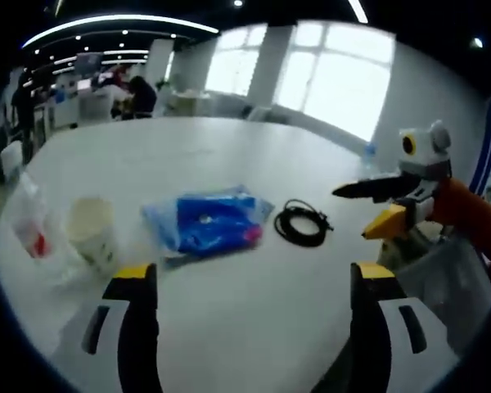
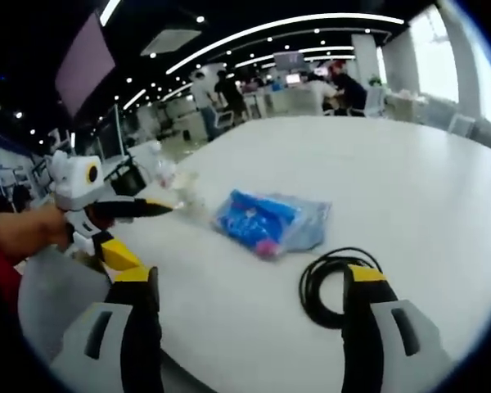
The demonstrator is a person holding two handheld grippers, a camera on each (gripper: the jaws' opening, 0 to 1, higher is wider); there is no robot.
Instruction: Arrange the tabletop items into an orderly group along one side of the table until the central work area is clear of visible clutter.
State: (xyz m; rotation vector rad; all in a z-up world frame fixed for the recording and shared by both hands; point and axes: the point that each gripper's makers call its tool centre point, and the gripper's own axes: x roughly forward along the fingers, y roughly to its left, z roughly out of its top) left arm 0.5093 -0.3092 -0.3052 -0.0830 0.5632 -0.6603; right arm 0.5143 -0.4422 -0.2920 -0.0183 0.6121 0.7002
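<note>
Left gripper view: left tongs (image 1: 254, 282) spread apart, empty, over the white table (image 1: 229, 327). On it, a paper cup (image 1: 92, 232), a clear bag (image 1: 34, 225), a blue packet (image 1: 209, 219), a black cable coil (image 1: 303, 222). Right tongs (image 1: 376, 206) enter from the right, spread apart, empty.

Right gripper view: packet (image 2: 272, 219) mid-table, cable (image 2: 331, 282) touching the right jaw. Left tongs (image 2: 143, 231) at left. No print is legible.

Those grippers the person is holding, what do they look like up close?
Each gripper has two chunky black jaws capped with yellow tips and grey inset panels. The left gripper and right gripper match. Seen from the other side, each carries a white-grey body with a yellow-ringed round part, a black pointed jaw and a yellow wedge. The person wears an orange sleeve.
</note>
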